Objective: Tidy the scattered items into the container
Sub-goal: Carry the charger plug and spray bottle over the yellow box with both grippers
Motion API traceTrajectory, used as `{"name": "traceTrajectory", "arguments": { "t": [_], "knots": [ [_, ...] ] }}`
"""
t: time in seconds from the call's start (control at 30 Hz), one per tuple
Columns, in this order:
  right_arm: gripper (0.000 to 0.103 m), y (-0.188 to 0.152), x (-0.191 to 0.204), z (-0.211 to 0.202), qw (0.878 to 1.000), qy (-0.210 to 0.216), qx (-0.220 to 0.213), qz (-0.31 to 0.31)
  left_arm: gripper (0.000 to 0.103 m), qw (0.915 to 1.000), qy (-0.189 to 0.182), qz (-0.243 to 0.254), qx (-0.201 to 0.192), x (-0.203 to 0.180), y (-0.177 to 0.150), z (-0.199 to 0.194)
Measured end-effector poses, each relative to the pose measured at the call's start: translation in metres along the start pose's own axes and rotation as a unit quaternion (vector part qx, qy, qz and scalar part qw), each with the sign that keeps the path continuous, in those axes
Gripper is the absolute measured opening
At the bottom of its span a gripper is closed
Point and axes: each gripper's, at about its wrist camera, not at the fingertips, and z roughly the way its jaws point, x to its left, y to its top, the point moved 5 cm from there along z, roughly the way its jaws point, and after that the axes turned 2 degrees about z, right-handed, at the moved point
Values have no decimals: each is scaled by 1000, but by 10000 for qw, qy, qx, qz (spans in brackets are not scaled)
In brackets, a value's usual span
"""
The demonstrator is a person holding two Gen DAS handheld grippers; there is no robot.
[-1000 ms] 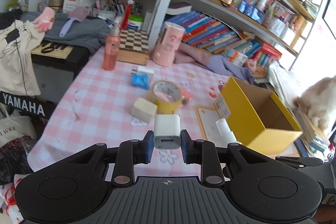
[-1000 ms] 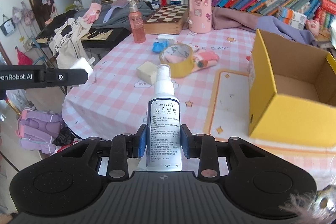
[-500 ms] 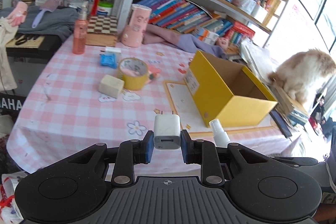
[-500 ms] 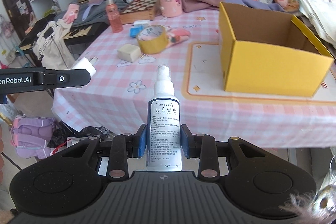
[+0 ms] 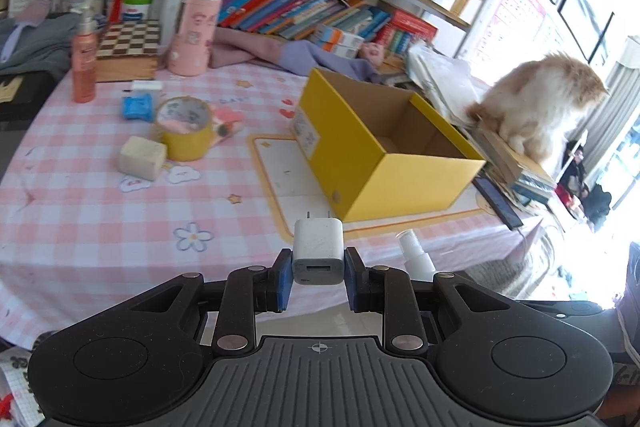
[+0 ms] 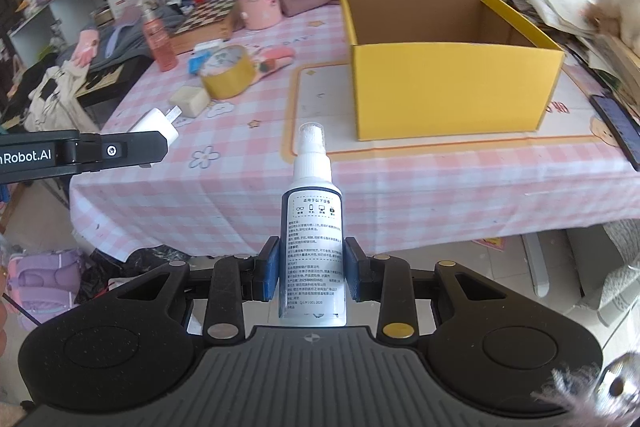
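My left gripper (image 5: 318, 279) is shut on a white USB charger (image 5: 318, 251), held off the table's near edge. My right gripper (image 6: 312, 273) is shut on a white spray bottle (image 6: 314, 227), also held in front of the table. The open yellow cardboard box (image 5: 384, 175) (image 6: 452, 91) stands on the pink checked tablecloth (image 5: 100, 219), beyond both grippers; it looks empty. In the right wrist view the left gripper's arm and charger (image 6: 156, 125) show at the left. The bottle's nozzle (image 5: 414, 253) shows in the left wrist view.
On the table lie a yellow tape roll (image 5: 186, 133), a beige block (image 5: 142, 157), a blue packet (image 5: 138, 107), a pink spray bottle (image 5: 84, 67), a pink cylinder (image 5: 194, 35) and a chessboard box (image 5: 128, 51). A cat (image 5: 540, 107) sits on books at the right.
Both grippers have drawn back from the table and swung right, still holding the charger and the spray bottle. The yellow box now sits more central in both views.
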Motion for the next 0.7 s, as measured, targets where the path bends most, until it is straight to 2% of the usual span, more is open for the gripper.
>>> {"name": "traceTrajectory", "arguments": {
  "t": [0.7],
  "knots": [
    [31, 13, -40, -7, 9990, -374, -70, 244, 25, 9991, -354, 237, 8, -32, 21, 31]
  ]
}}
